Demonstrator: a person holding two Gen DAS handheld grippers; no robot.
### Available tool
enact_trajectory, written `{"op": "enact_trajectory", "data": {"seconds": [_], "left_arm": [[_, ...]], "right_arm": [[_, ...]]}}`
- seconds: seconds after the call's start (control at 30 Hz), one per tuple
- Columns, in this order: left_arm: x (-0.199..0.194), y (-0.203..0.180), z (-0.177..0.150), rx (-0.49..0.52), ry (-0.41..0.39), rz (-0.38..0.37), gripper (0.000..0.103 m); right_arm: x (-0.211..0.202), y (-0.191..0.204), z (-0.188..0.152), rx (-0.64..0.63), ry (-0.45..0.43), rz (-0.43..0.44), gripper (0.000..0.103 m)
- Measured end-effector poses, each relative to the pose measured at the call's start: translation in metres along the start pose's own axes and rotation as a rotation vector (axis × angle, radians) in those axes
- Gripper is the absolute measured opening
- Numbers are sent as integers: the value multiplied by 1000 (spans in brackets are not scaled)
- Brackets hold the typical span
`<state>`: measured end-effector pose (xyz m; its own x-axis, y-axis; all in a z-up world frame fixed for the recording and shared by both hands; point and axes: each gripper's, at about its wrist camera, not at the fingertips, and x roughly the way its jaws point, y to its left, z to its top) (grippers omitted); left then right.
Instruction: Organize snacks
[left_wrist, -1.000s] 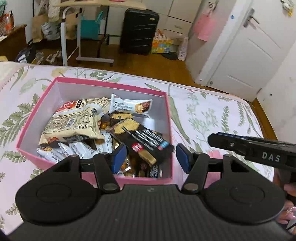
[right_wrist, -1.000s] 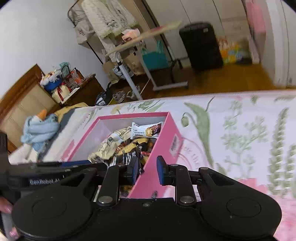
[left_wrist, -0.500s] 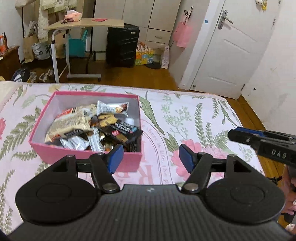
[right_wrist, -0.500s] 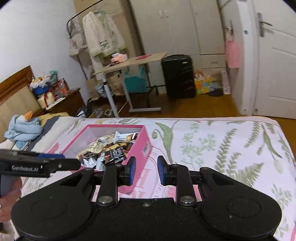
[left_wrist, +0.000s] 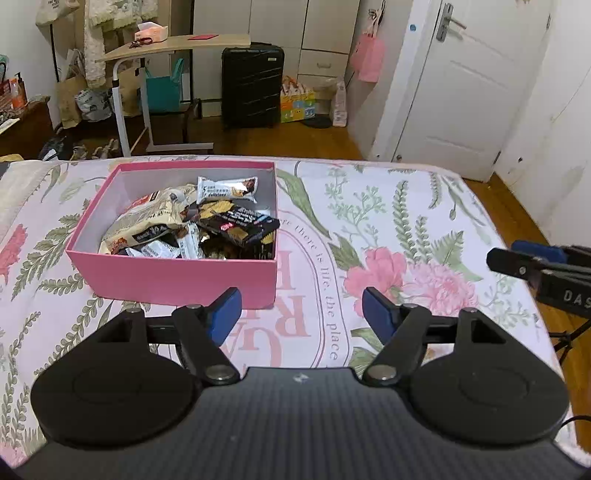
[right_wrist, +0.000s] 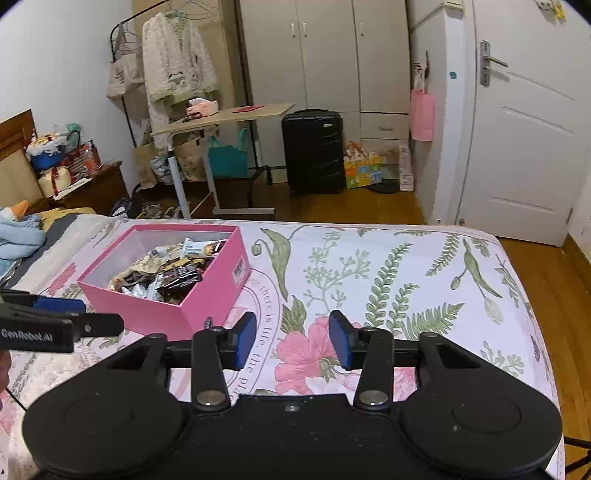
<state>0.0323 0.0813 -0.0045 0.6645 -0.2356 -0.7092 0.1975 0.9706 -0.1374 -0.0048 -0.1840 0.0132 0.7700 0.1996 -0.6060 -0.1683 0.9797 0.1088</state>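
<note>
Lying ahead-left of both grippers, the pink rectangular cardboard box of wrapped snacks rests on the flowered bedsheet. The left gripper is nearer to the box; the right gripper is further right. Both are wide open and hold nothing.

So the snacks are all piled loose in an open pink box sitting flat on the floral bed: cream bags on the left, black wrappers on the right, one white bar leaning against the back wall.

A black suitcase stood by the wardrobe, near a rolling desk and a white door.
</note>
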Motion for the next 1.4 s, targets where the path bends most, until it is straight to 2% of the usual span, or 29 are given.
{"op": "enact_trajectory", "data": {"seconds": [0.07, 0.17, 0.27, 0.37, 0.5, 0.53, 0.57, 0.63, 0.73, 0.77, 1.0, 1.13, 1.33, 1.4], "left_arm": [[2, -7, -1, 16, -7, 38, 71], [3, -13, 1, 26, -12, 52, 72], [2, -16, 3, 25, -22, 57, 74], [2, -18, 2, 26, -30, 89, 74], [1, -17, -1, 11, -22, 93, 75], [1, -17, -2, 13, -25, 103, 76], [1, -18, -4, 17, -29, 115, 79], [1, -20, -7, 24, -32, 132, 83], [0, -24, -11, 46, -39, 138, 94], [0, -26, -12, 52, -42, 145, 95], [4, -29, -16, 59, -62, 172, 95], [3, -27, -18, 59, -95, 177, 95], [0, -30, -23, 86, -138, 204, 95], [2, -31, -24, 93, -118, 204, 95]], "right_arm": [[0, -1, -4, -1, -2, -15, 54], [3, -4, -7, 29, 9, -38, 55], [6, -8, -10, 48, 25, -75, 65], [9, -7, -15, 46, 52, -107, 68], [10, -5, -19, 35, 61, -111, 74], [10, -4, -19, 33, 57, -113, 79], [10, -3, -19, 31, 54, -114, 91], [9, -2, -21, 30, 26, -117, 98], [5, -2, -24, 37, -26, -125, 99], [5, -3, -25, 41, -32, -128, 99], [1, -9, -29, 90, -55, -185, 100], [-3, -3, -34, 23, -37, -170, 100], [-7, 6, -38, -22, -29, -217, 100], [-8, 6, -38, -14, -27, -219, 100]]}}
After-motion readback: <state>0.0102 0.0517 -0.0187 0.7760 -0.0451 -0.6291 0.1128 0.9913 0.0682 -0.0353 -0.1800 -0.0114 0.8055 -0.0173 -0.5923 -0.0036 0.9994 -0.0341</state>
